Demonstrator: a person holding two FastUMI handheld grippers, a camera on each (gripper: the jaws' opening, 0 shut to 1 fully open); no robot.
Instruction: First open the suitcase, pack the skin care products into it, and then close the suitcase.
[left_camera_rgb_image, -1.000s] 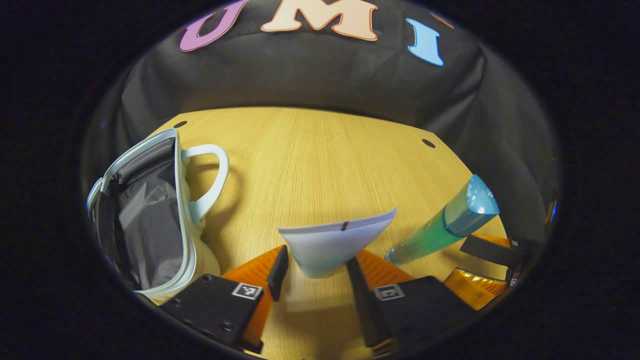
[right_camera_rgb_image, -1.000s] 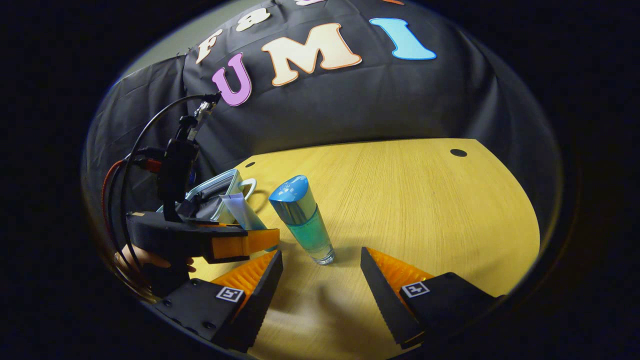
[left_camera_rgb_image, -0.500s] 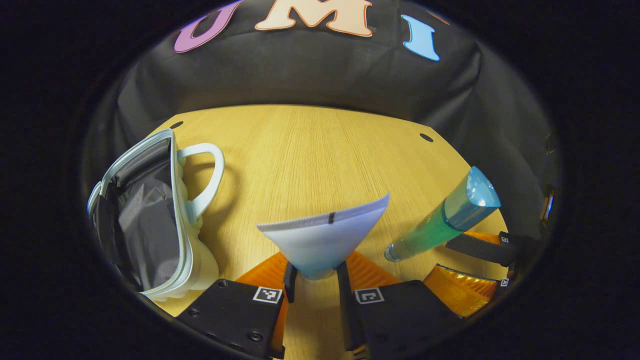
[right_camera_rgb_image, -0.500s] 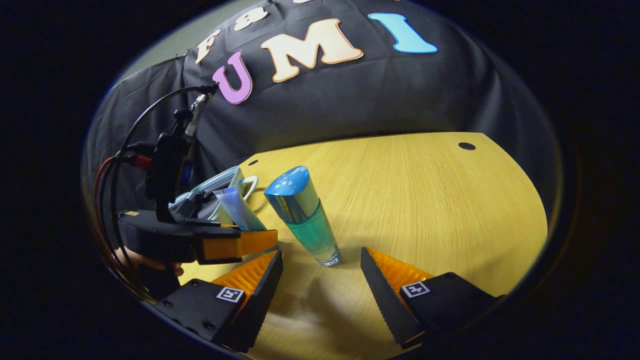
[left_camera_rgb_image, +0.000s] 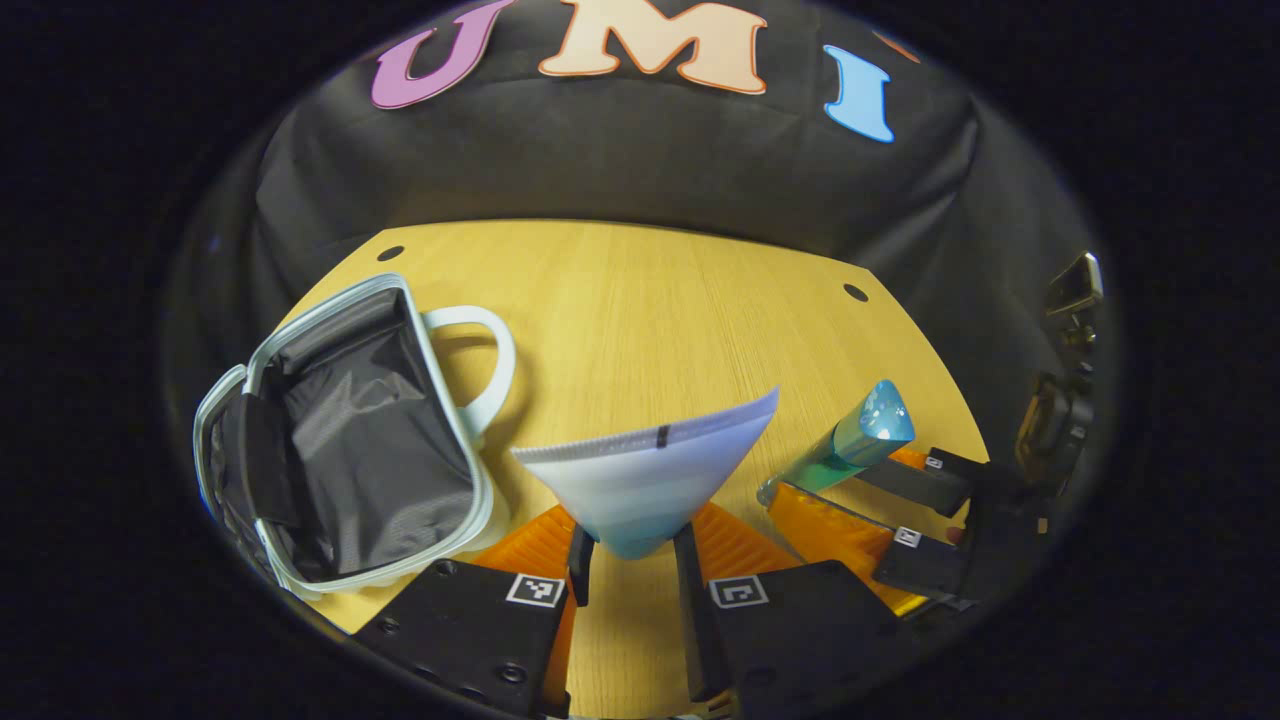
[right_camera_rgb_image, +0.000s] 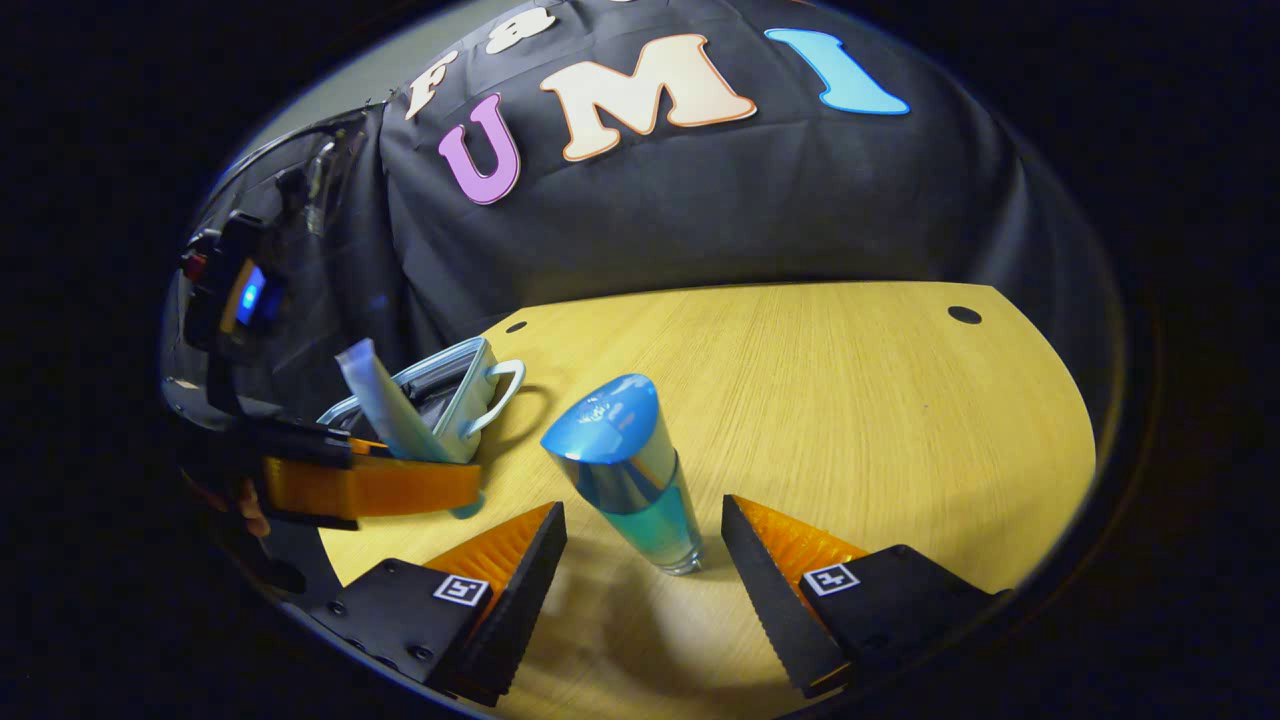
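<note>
In the left gripper view, the left hand-held gripper (left_camera_rgb_image: 630, 560) is clamped on the lower end of a white-and-pale-blue squeeze tube (left_camera_rgb_image: 645, 480), whose flat crimped end fans upward. In this view the tube is raised above the light wooden table (left_camera_rgb_image: 650, 310), between the suitcase and the bottle. To its left lies the small pale-blue suitcase with a loop handle (left_camera_rgb_image: 370, 430), open, its grey fabric lining bare. In the right gripper view, the right hand-held gripper (right_camera_rgb_image: 645, 570) has its fingers spread apart on either side of a clear bottle of blue-green liquid with a blue cap (right_camera_rgb_image: 630, 470), which stands on the table, not touching it. Farther left, a hand (right_camera_rgb_image: 245, 510) grips the left tool.
</note>
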